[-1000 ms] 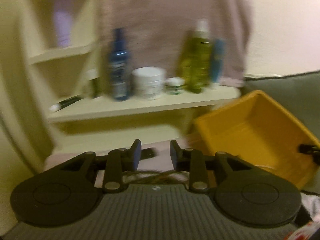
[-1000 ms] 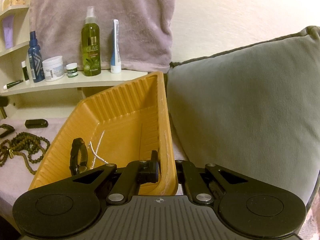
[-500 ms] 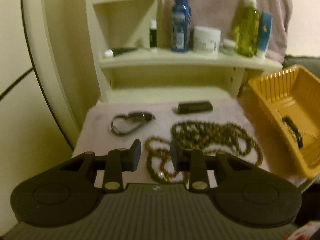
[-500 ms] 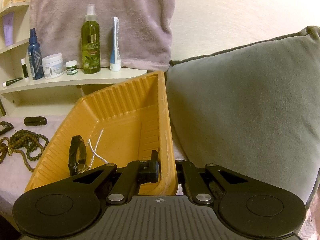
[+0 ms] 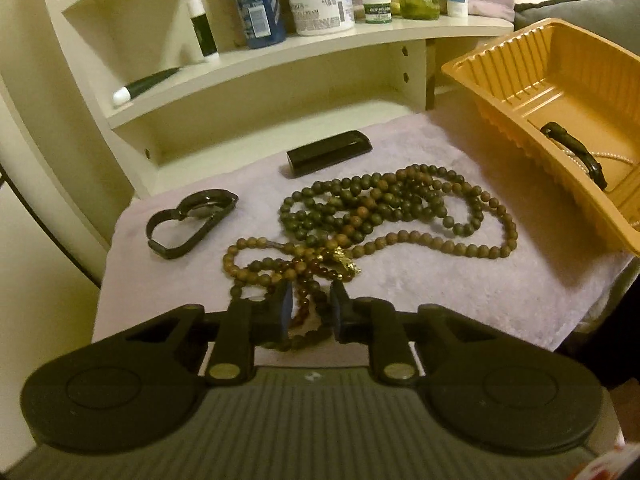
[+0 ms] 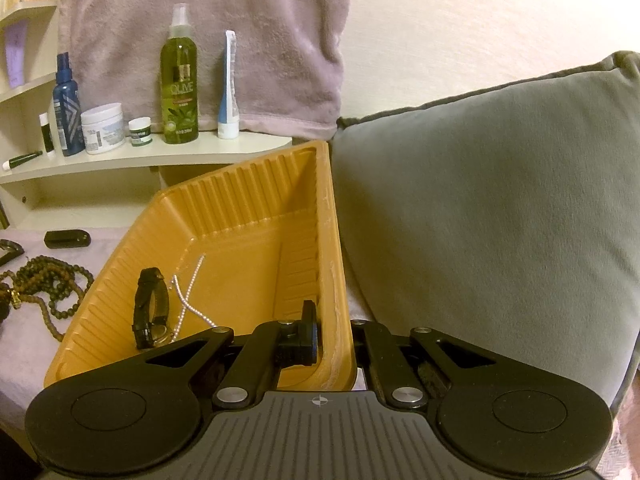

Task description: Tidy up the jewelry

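1. The left gripper [image 5: 308, 307] has its jaws a little apart and they have just been closing; strands of the beaded necklace [image 5: 394, 210] lie between the pads, though whether the pads already press on the beads cannot be told.
2. The right gripper [image 6: 334, 338] is pinched tight on the near right rim of the orange plastic tray [image 6: 248, 216], one finger inside the wall and one outside, and the tray sits tipped up toward the shelf.
3. The necklace lies in a tangled heap on the pale towel [image 5: 460, 304] that covers the surface, from the middle to the towel's near edge; dark green-brown beads make up the far loops, lighter brown and amber ones the near loops, with a small gold charm [image 5: 345, 263] among them.
4. A black watch [image 5: 191, 222] lies toward the towel's left edge, apart from the beads.
5. A small black case [image 5: 329, 153] lies near the towel's far edge, just beyond the necklace.
6. The tray rests at the towel's right edge; inside it lie another black watch [image 6: 151, 308] and, just beside it, a thin silver chain [image 6: 190, 294].
7. A grey cushion [image 6: 492, 208] stands just right of the tray.
8. On the cream shelf [image 6: 132, 160] behind stand a green olive spray bottle [image 6: 179, 84], a blue bottle [image 6: 67, 108], a white cream jar [image 6: 102, 128] and a small jar [image 6: 140, 131].
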